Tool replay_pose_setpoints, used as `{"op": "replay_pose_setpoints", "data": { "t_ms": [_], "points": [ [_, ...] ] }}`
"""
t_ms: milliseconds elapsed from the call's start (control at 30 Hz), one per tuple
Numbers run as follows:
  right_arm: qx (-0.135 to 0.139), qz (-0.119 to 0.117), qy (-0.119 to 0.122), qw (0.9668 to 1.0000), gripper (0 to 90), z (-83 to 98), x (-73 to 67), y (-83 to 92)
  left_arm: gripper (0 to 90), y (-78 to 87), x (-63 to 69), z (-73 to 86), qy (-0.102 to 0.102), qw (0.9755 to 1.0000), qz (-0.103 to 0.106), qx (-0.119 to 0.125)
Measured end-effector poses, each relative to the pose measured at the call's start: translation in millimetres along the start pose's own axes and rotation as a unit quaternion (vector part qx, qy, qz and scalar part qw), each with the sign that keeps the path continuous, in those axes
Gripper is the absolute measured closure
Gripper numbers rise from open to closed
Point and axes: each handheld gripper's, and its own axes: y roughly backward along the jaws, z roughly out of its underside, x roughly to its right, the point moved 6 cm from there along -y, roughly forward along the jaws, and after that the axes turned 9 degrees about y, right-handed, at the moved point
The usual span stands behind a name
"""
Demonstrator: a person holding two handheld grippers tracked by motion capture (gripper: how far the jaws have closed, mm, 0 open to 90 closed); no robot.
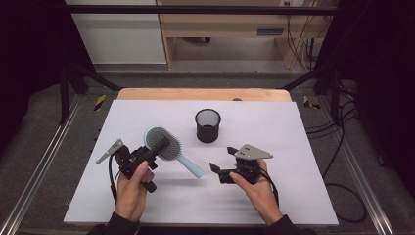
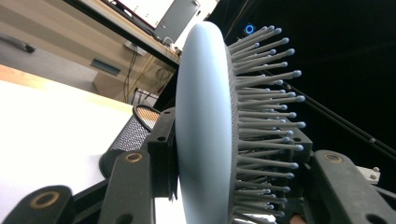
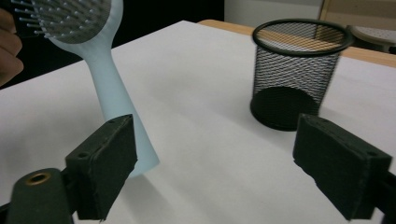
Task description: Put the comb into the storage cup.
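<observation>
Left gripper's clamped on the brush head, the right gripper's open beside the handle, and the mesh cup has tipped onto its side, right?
Not quite: the mesh cup stands upright, rim up, as the right gripper view shows. The rest holds: the left gripper is clamped on the brush head, and the right gripper is open beside the handle, nothing between its jaws.

No text, label, brand, number or sign can be read anywhere: the hairbrush (image 1: 166,146), the mesh cup (image 1: 208,126) beside it and the white tabletop (image 1: 293,196) carry no legible marks.
</observation>
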Motion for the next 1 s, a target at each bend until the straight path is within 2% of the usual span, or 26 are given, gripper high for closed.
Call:
{"op": "replay_pose_setpoints", "data": {
  "t_ms": [67, 233, 300, 400, 633, 733, 767, 833, 1000],
  "points": [
    [0.005, 0.002, -0.005, 1.0, 10.2, 0.0, 9.0, 9.6, 51.8, -0.3, -0.4, -0.3, 0.003, 1.0, -0.001, 0.004],
    [0.015, 0.022, -0.019, 0.9994, 9.8, 5.1, 32.3, 33.1, 51.8, 2.0, -3.0, -1.3, -0.004, 1.0, -0.007, 0.005],
    [0.02, 0.041, -0.02, 0.9987, 12.7, 7.4, 41.1, 42.6, 51.8, 3.6, -4.6, -3.1, -0.001, 0.9999, -0.007, 0.01],
    [0.026, 0.058, -0.026, 0.9976, 12.3, 10.7, 49.6, 53.3, 51.8, 5.1, -7.4, -6.4, 0.007, 0.9998, -0.007, 0.017],
    [0.022, 0.088, -0.028, 0.9955, 8.2, 24.7, 61.6, 66.4, 51.8, 8.9, -1.1, -14.2, 0.0, 0.9996, -0.007, 0.026],
    [0.027, 0.103, -0.03, 0.9939, 6.6, 29.1, 63.2, 72.6, 51.8, 10.3, 7.4, -20.8, -0.03, 0.9991, -0.009, 0.027],
    [0.027, 0.106, -0.031, 0.9935, 6.5, 31.3, 63.2, 74.5, 51.8, 9.9, 10.6, -22.7, -0.032, 0.999, -0.008, 0.03],
    [0.023, 0.107, -0.03, 0.9935, 5.8, 36.0, 62.9, 77.2, 51.8, 8.0, 16.0, -25.1, -0.036, 0.9989, 0.0, 0.029],
    [0.031, 0.119, -0.036, 0.9918, 5.9, 37.8, 63.0, 82.9, 51.8, -7.2, 25.1, -37.0, -0.048, 0.9986, -0.002, 0.025]
  ]
}}
